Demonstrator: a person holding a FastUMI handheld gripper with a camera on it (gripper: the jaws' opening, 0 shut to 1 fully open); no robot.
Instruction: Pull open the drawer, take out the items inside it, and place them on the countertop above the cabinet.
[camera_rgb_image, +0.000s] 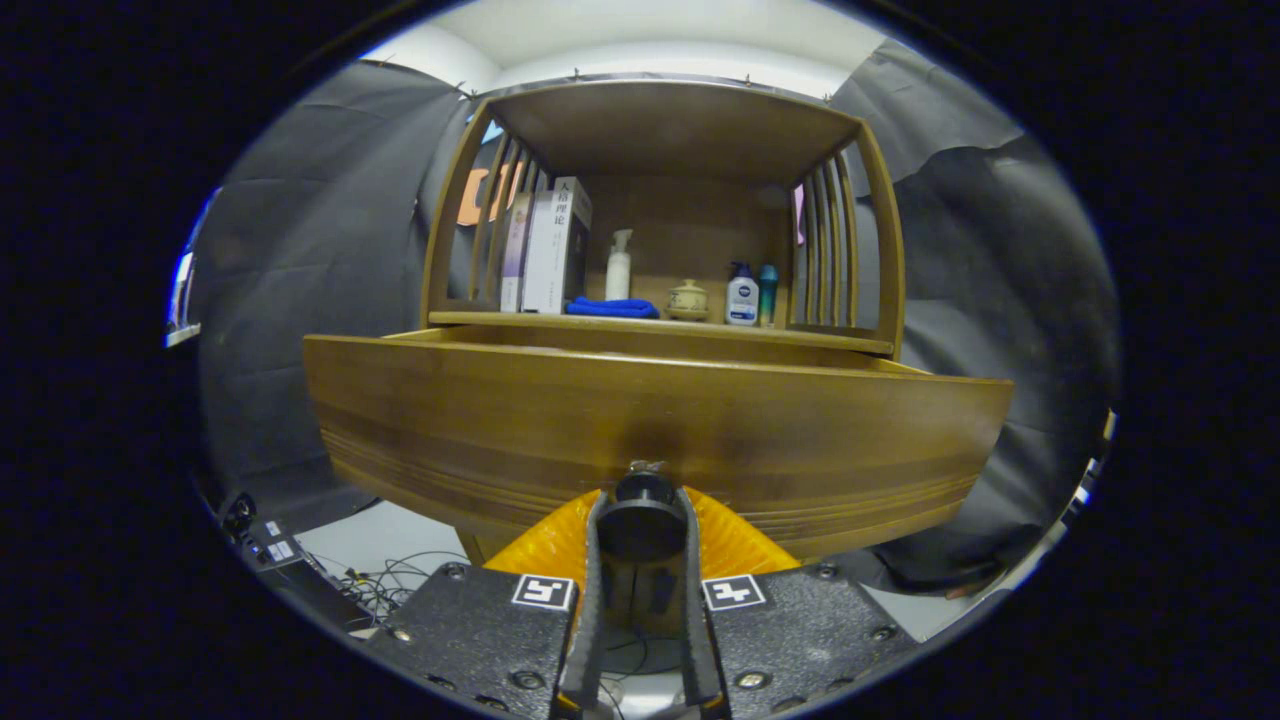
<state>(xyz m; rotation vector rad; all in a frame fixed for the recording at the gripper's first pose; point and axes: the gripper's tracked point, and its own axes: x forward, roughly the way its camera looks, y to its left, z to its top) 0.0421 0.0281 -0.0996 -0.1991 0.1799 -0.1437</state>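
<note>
The wooden drawer (650, 420) stands pulled out from the cabinet, its wide front panel facing me. My gripper (640, 520) is shut on the drawer's round dark knob (640, 525), with a finger pressed on each side of it. The drawer's inside is hidden behind the front panel, so its contents cannot be seen. The countertop (690, 326) lies just above and behind the drawer.
On the countertop stand books (548, 250), a white spray bottle (619, 265), a folded blue cloth (612, 308), a small ceramic jar (687, 298), a white lotion bottle (741, 295) and a teal bottle (767, 292). Slatted wooden sides and a top shelf frame it. Cables (390, 580) lie on the floor at lower left.
</note>
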